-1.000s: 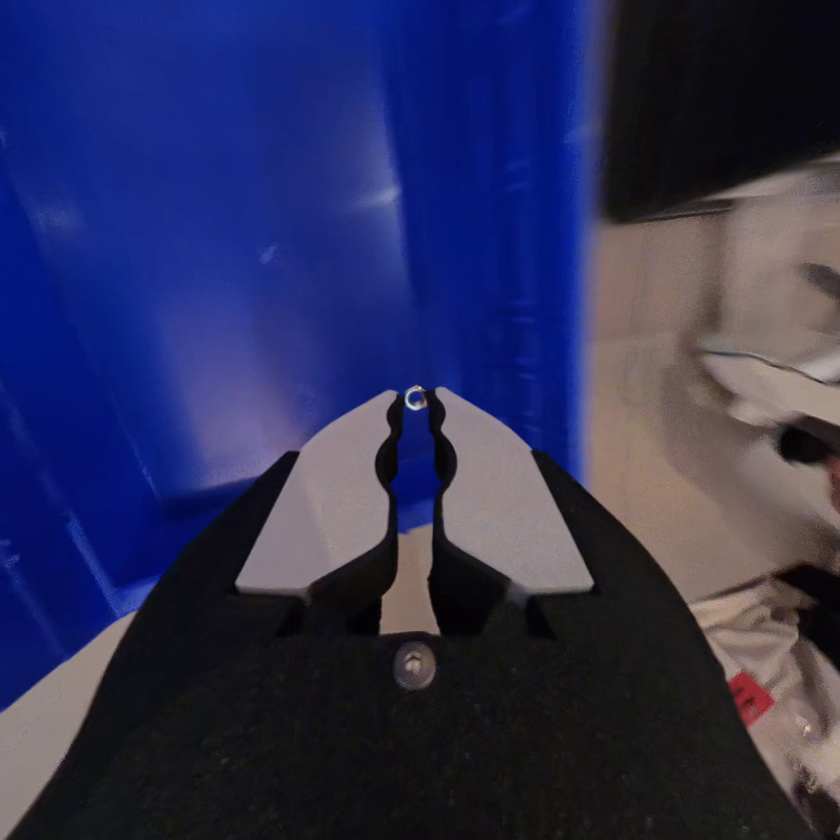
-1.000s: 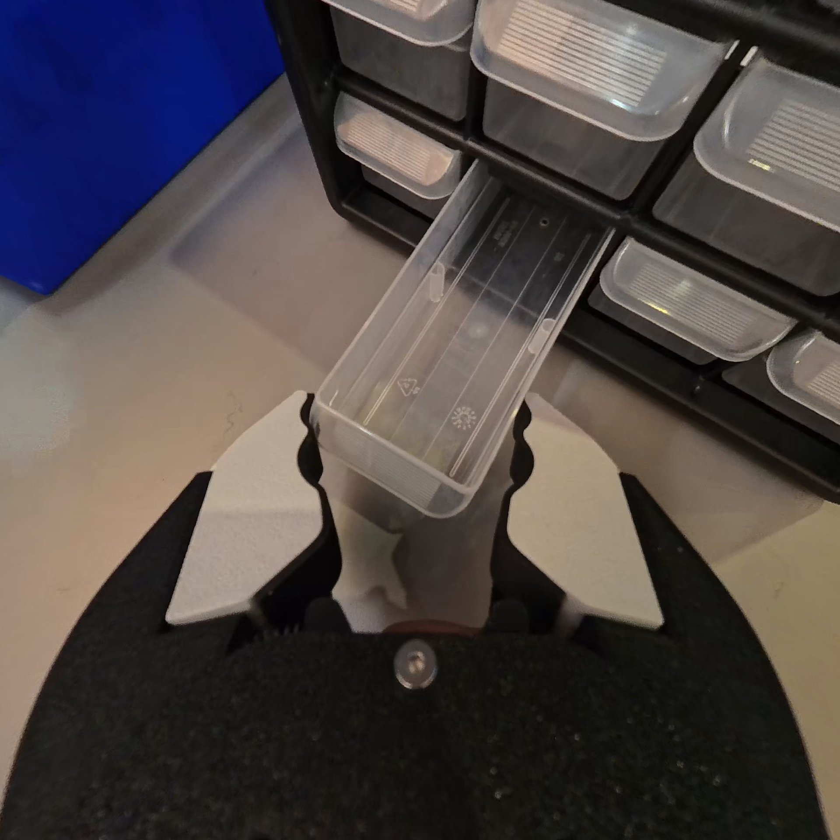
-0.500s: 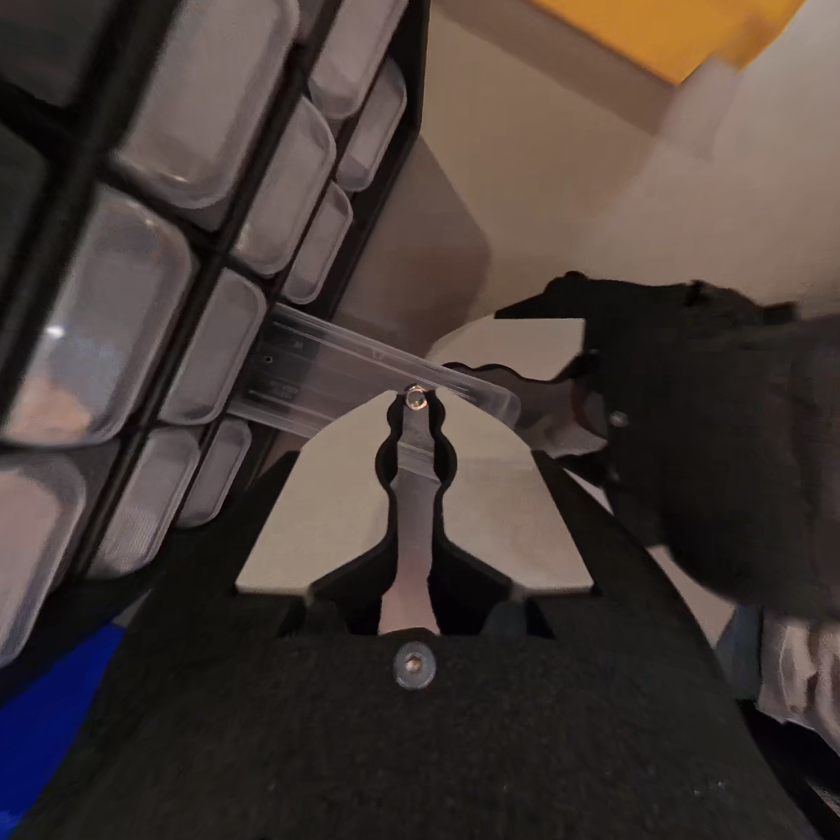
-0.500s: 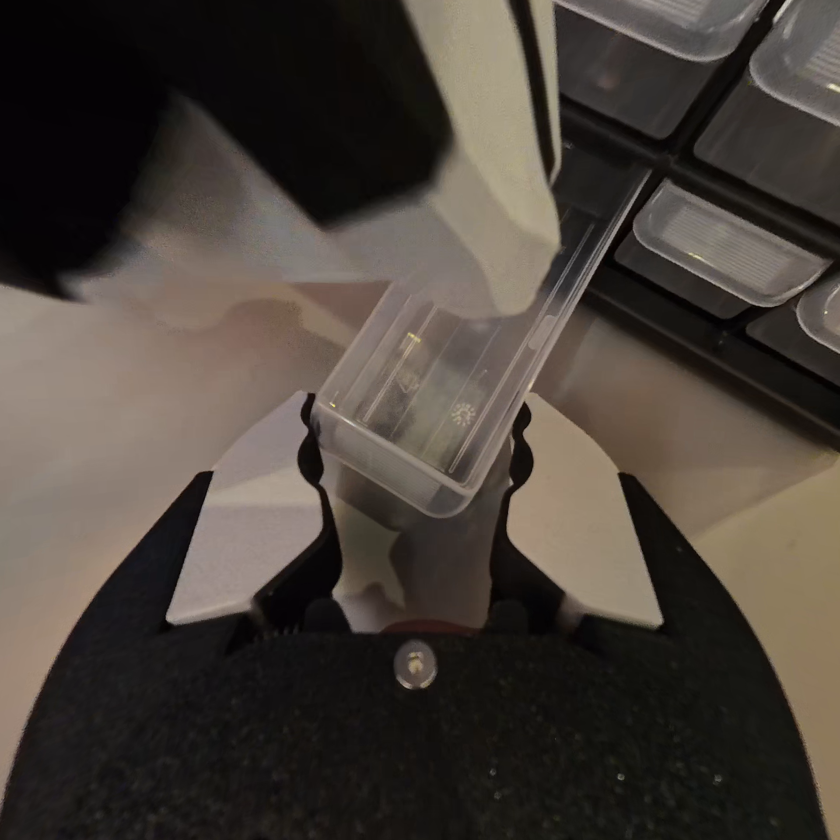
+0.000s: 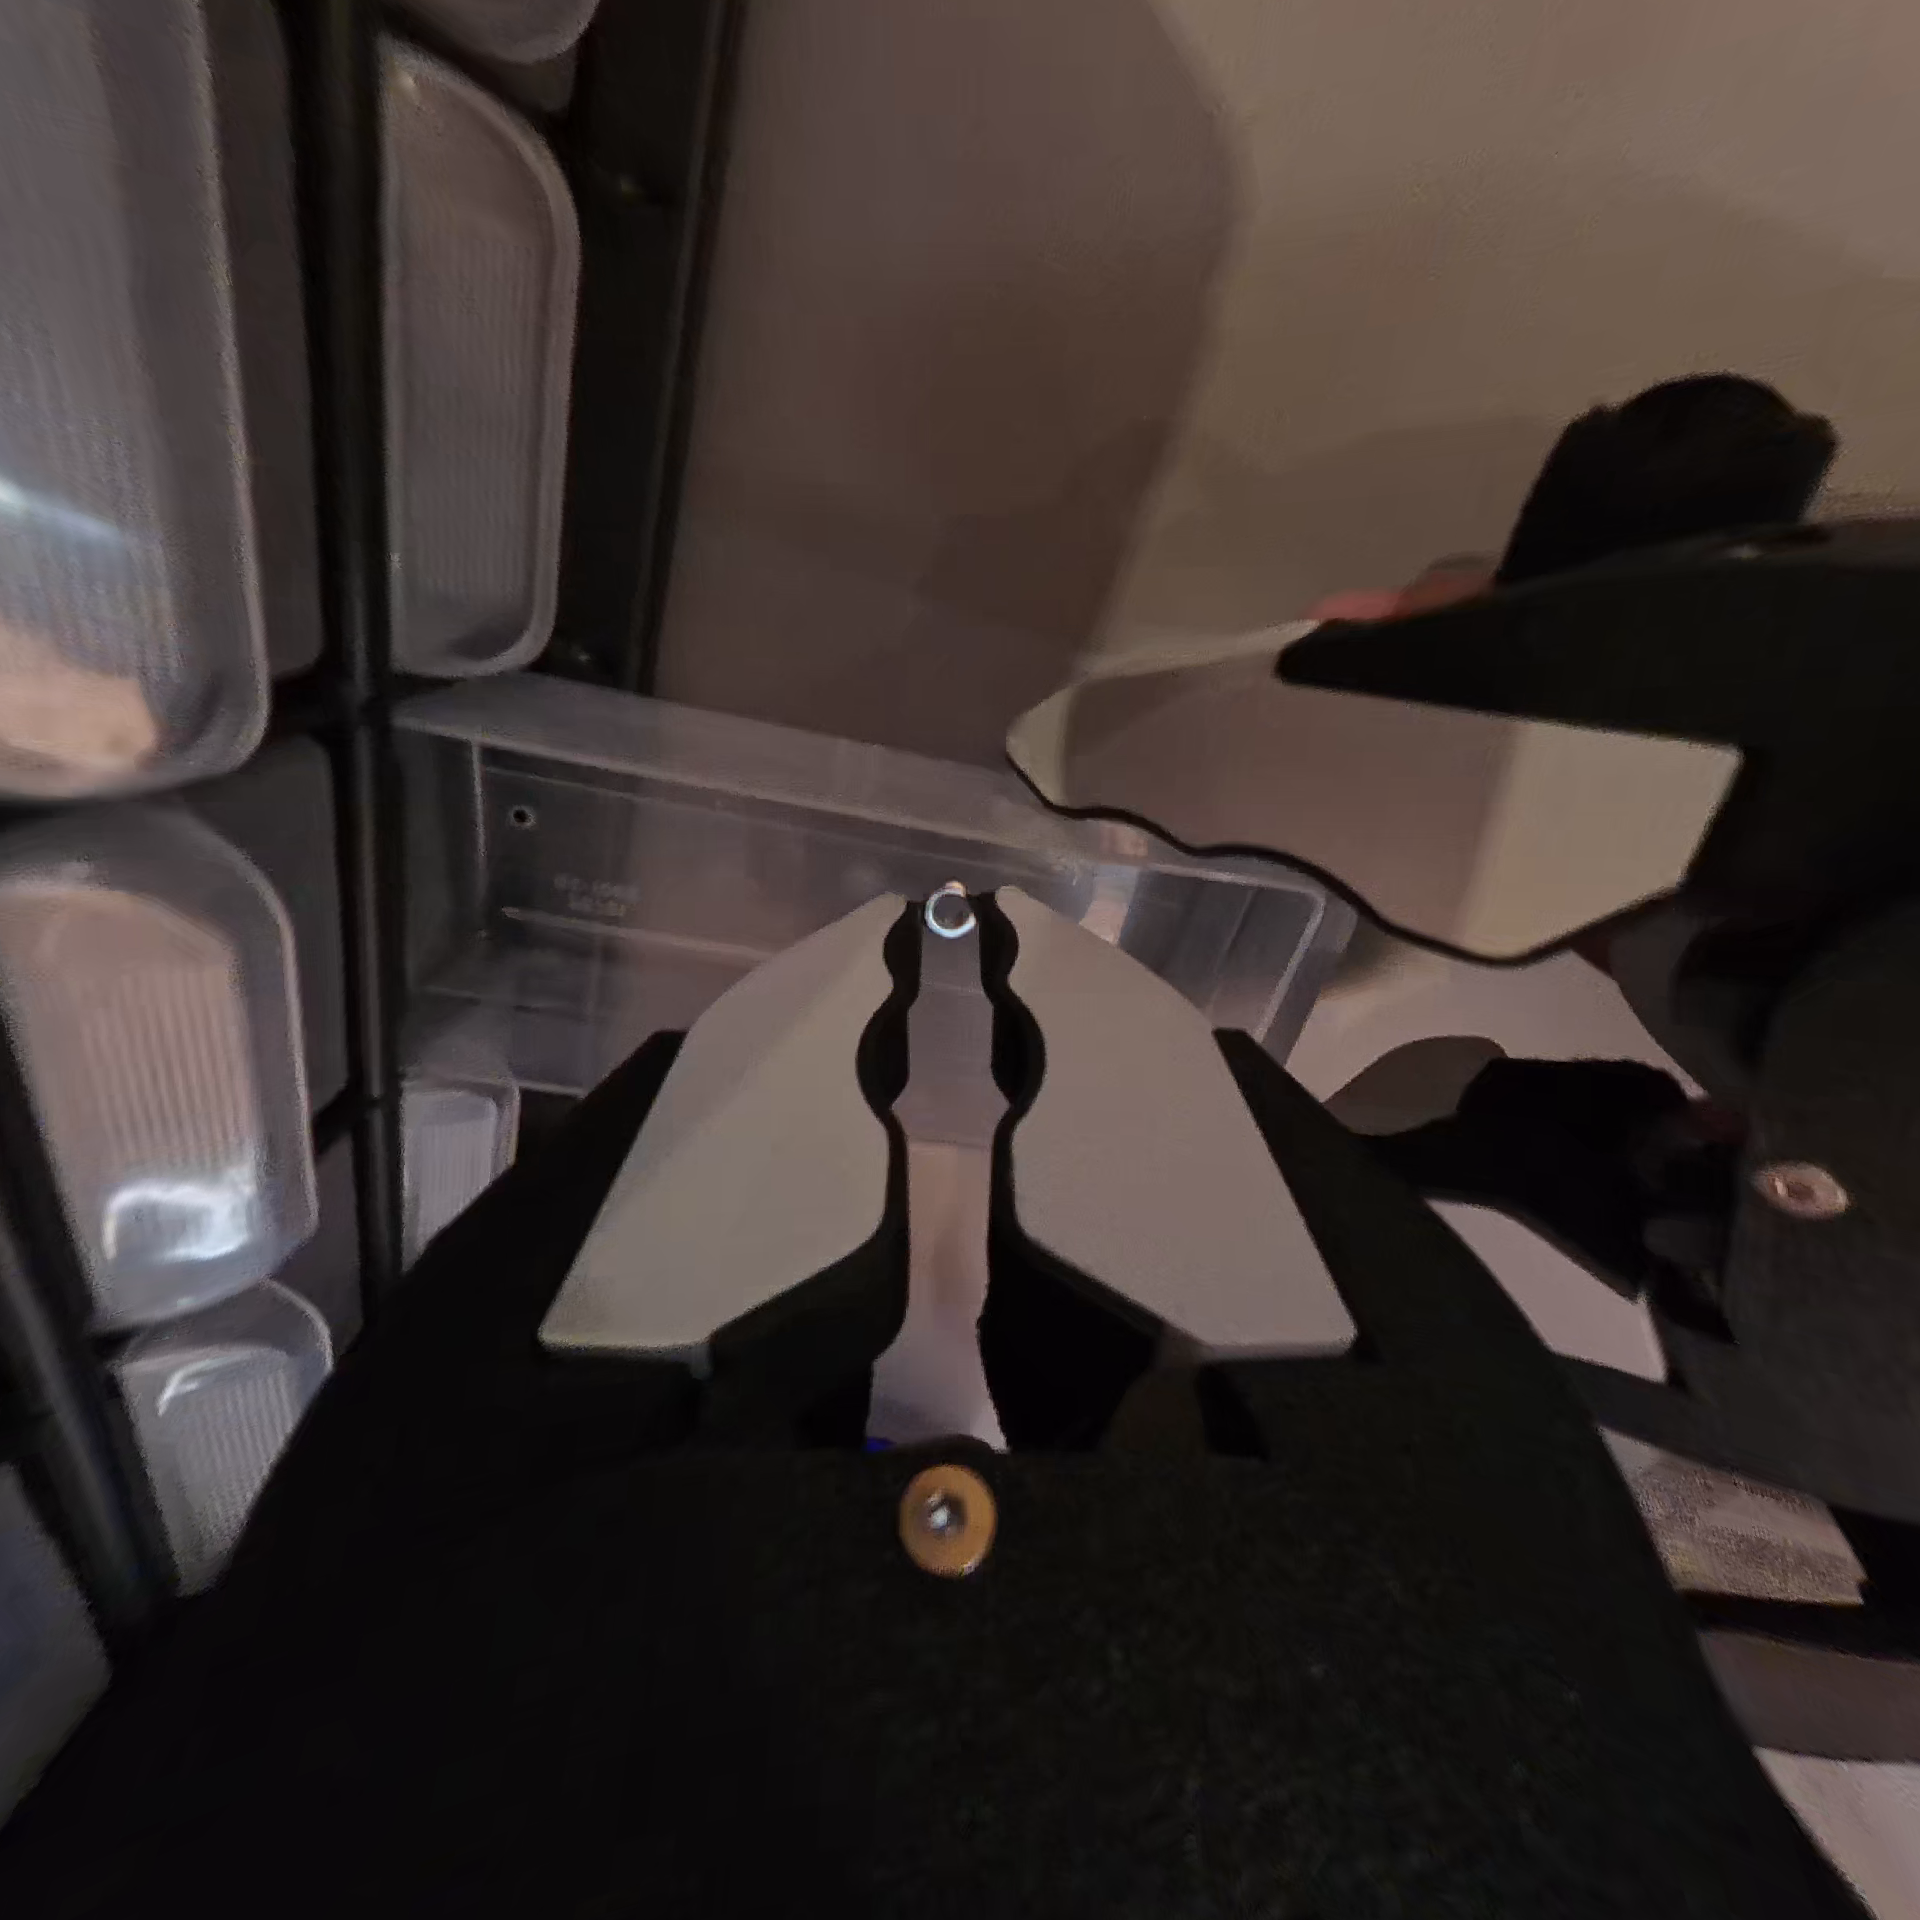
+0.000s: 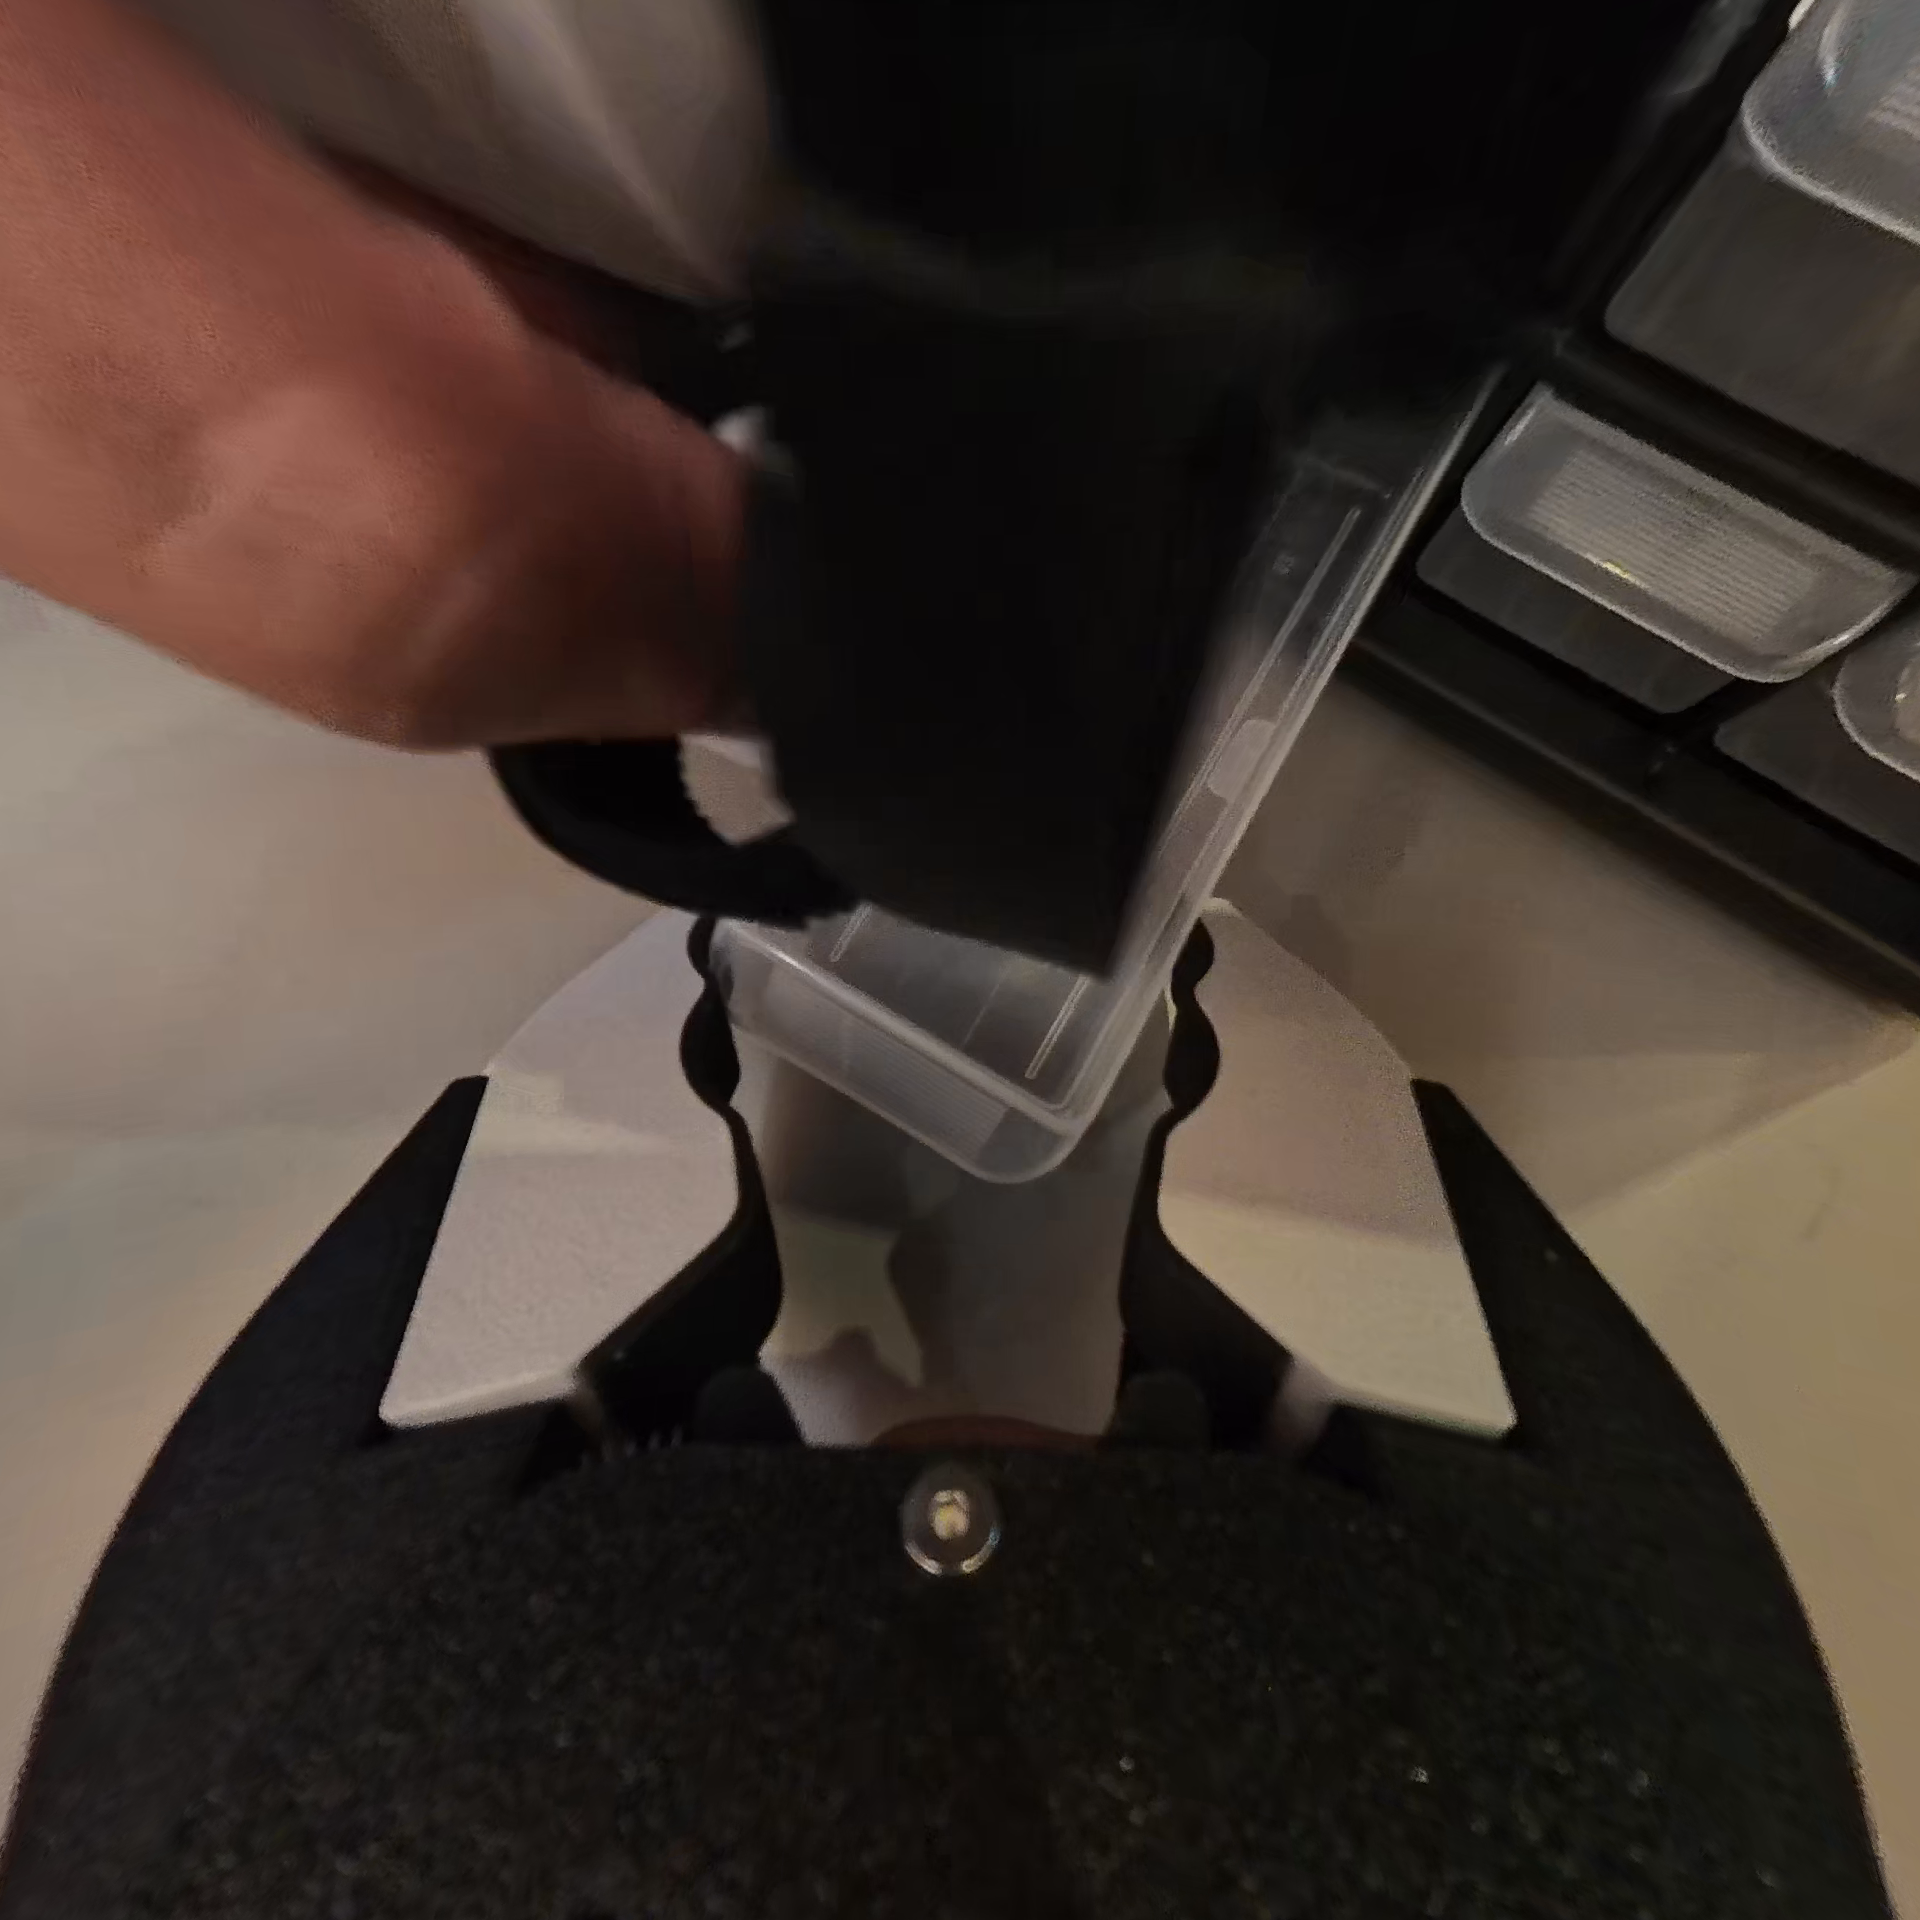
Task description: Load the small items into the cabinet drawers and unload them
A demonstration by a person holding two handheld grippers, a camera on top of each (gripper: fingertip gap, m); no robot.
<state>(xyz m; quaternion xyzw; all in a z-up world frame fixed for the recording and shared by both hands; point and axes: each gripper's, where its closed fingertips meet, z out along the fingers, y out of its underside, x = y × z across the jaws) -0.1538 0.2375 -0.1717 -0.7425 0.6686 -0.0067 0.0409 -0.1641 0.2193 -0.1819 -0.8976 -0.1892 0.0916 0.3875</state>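
Left tool (image 5: 948, 902) pinches small metal nut (image 5: 948, 914) at fingertips, poised over open clear drawer (image 5: 727, 894). Drawer's long axis runs out from black cabinet (image 5: 353, 520) toward right tool (image 6: 951, 997), whose spread jaws flank drawer's front end; contact unclear. Nut sits directly above drawer interior, so release looks next. Person's hand (image 6: 343, 499) above beige worktop (image 6: 229, 935).

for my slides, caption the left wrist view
Left gripper pinches a small metal ring over the pulled-out clear drawer.

Dim, warm light throughout, with motion blur on the hand (image 6: 343, 499) and wide-angle bending at edges.
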